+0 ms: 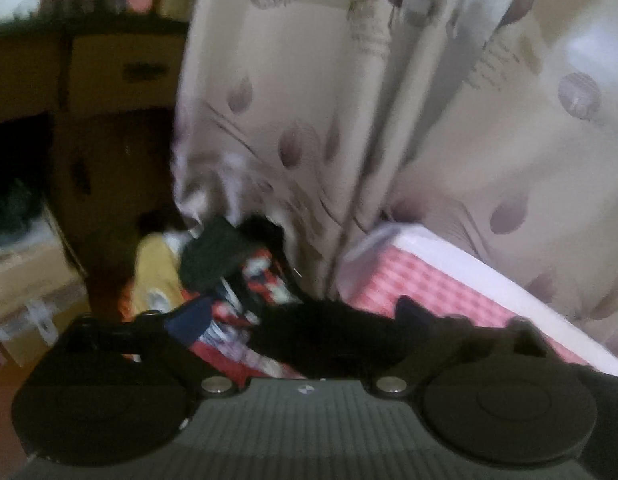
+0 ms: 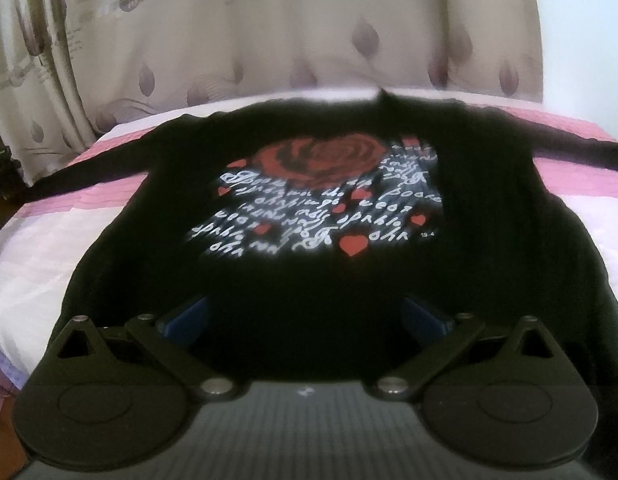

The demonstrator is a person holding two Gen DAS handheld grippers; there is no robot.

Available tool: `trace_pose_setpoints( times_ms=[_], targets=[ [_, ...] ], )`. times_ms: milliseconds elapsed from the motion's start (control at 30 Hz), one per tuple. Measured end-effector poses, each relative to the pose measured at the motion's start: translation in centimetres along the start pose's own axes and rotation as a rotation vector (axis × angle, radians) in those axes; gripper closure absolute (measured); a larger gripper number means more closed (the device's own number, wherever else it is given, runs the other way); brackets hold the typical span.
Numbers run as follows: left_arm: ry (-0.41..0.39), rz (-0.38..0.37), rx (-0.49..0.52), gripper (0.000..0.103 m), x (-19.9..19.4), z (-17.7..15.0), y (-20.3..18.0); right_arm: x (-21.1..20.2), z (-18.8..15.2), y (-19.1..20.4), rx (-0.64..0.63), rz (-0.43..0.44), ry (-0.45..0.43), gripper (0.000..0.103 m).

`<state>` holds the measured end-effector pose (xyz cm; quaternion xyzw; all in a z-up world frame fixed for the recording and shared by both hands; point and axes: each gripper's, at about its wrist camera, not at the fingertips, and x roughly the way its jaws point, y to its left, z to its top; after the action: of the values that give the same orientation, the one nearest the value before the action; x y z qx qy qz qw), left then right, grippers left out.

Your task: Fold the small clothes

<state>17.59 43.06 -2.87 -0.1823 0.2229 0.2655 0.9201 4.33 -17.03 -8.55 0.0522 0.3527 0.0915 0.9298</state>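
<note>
Left wrist view.
- Item: left gripper (image 1: 305, 320), jaws spread wide, nothing pressed between the pads. A strip of black cloth (image 1: 349, 336), likely a sleeve of the garment, lies across the gap, over the edge of the pink checked bed cover (image 1: 421, 284).
- Pose: aimed downward past the bed corner toward a pile of mixed clothes (image 1: 229, 272) on the floor beside the patterned curtain (image 1: 309, 100). Picture blurred.
- Risk, as judged: the sleeve sits at the bed edge; it could slide off and drag the shirt askew, or the jaws could close on the wrong layer.

Right wrist view.
- Item: right gripper (image 2: 305, 320), jaws standing apart over the near hem; both blue pads (image 2: 189, 316) show at the sides. Whether they pinch cloth cannot be told, black on black.
- Item: black shirt (image 2: 269, 280) with a red rose print (image 2: 325, 160), spread flat on the bed, sleeves out to both sides.
- Pose: tilted down, low over the hem.
- Risk, as judged: lifting 1 hem point alone may bunch the fold unevenly.
</note>
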Motion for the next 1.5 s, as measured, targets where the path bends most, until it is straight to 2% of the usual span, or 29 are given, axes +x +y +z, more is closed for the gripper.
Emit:
trace_pose_setpoints(
  times_ms=[67, 133, 200, 267, 433, 567, 667, 767, 867, 1000, 1033, 1067, 1133, 1167, 1267, 1333, 1400, 1433, 1500],
  targets=[
    [0.006, 0.074, -0.001, 0.006, 0.5, 0.2, 0.4, -0.4, 0.1, 0.0, -0.007, -0.001, -0.014, 0.000],
    [0.031, 0.088, -0.065, 0.012, 0.4, 0.5, 1.1, -1.2, 0.2, -0.3, -0.003, -0.005, -0.042, 0.000],
    [0.053, 0.019, -0.111, 0.012, -0.6, 0.5, 1.0, -2.0, 0.3, -1.1, 0.018, -0.014, -0.078, 0.000],
    [0.056, -0.057, -0.100, 0.012, -2.4, -0.1, -0.5, -2.9, 0.3, -2.4, 0.060, -0.026, -0.108, 0.000],
    [0.072, -0.273, 0.104, 0.003, -8.1, -4.6, -8.4, -5.1, 0.3, -7.7, 0.198, -0.079, -0.167, 0.000],
    [0.144, -0.442, 0.188, 0.001, -10.9, -9.7, -14.6, -7.6, -0.3, -14.0, 0.358, -0.110, -0.252, 0.000],
    [0.199, -0.510, 0.223, 0.001, -11.4, -13.5, -18.0, -9.0, -1.4, -18.7, 0.502, -0.121, -0.281, 0.000],
    [0.243, -0.513, 0.223, 0.001, -10.8, -16.6, -20.6, -9.8, -2.1, -23.1, 0.562, -0.117, -0.319, 0.000],
    [0.220, -0.494, 0.213, 0.001, -10.4, -18.3, -21.4, -9.6, -1.3, -28.6, 0.613, -0.068, -0.348, 0.000],
    [0.173, -0.479, 0.228, 0.000, -11.2, -19.2, -21.9, -7.9, 0.6, -38.1, 0.799, 0.012, -0.396, 0.002],
    [0.148, -0.474, 0.218, 0.000, -11.5, -19.3, -21.7, -7.2, 1.2, -40.2, 0.833, 0.022, -0.405, 0.009],
    [0.135, -0.465, 0.205, 0.000, -11.7, -19.4, -21.8, -6.5, 1.9, -42.4, 0.859, 0.016, -0.406, 0.021],
    [0.139, -0.446, 0.176, 0.000, -11.6, -19.4, -21.3, -4.7, 3.5, -46.8, 0.912, -0.014, -0.394, 0.040],
    [0.153, -0.439, 0.161, 0.000, -11.3, -19.4, -21.2, -3.9, 4.2, -48.6, 0.937, -0.030, -0.391, 0.042],
    [0.168, -0.420, 0.127, 0.000, -10.7, -19.2, -20.9, -1.7, 6.0, -54.9, 1.027, -0.083, -0.394, 0.041],
    [0.168, -0.400, 0.156, 0.000, -10.9, -19.3, -21.3, -0.7, 6.9, -57.5, 1.042, -0.098, -0.399, 0.041],
    [0.169, -0.378, 0.187, 0.000, -10.9, -19.4, -22.0, 0.3, 7.9, -59.8, 1.026, -0.170, -0.369, 0.033],
    [0.171, -0.366, 0.203, 0.000, -11.0, -19.4, -22.3, 0.9, 8.2, -60.7, 1.026, -0.171, -0.353, 0.029],
    [0.173, -0.347, 0.230, 0.000, -11.0, -19.5, -22.6, 2.6, 8.4, -62.4, 1.059, -0.147, -0.309, 0.029]
  ],
)
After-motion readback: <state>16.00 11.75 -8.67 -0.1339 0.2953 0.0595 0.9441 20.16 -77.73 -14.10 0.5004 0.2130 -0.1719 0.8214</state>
